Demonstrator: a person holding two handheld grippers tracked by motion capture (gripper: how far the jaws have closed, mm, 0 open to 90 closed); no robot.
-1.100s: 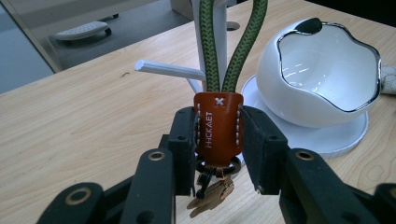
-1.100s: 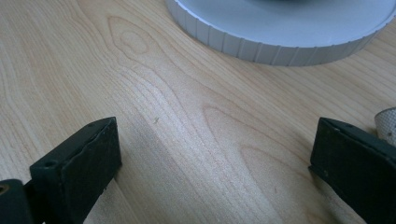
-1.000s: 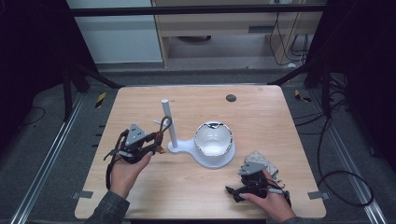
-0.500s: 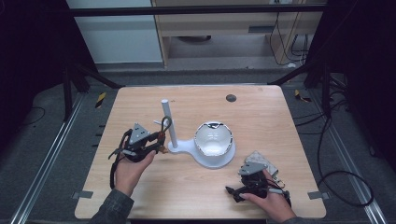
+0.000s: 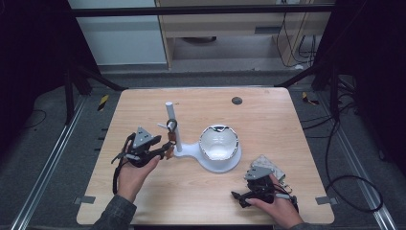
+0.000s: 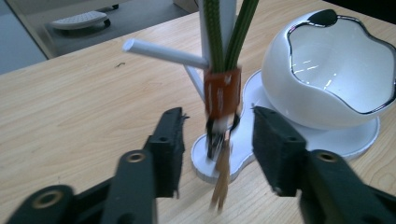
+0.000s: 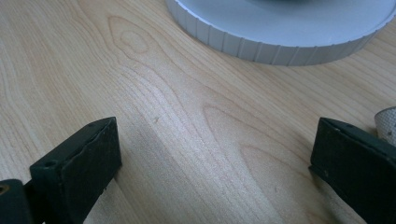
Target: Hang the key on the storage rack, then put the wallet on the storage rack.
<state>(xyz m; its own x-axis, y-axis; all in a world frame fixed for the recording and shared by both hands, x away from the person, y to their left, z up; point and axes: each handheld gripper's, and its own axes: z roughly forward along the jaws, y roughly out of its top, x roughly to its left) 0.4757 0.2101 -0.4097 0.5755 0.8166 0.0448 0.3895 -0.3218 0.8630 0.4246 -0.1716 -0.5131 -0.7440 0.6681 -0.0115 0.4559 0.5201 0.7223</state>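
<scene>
White and glossy, a bowl [image 5: 219, 142] with a wavy chrome-edged rim sits on a white stand [image 5: 210, 160] at the middle of the wooden desk [image 5: 268, 120]; its visible inside holds nothing but reflections. Left of the bowl, the stand's upright post [image 5: 171, 125] carries a green cord loop with an orange tag [image 6: 222, 93] and tassel. The left gripper [image 6: 217, 140] has its jaws parted on either side of the tag, not touching. Right of the bowl, the right gripper [image 7: 212, 154] rests low, jaws wide apart over bare wood, holding nothing.
</scene>
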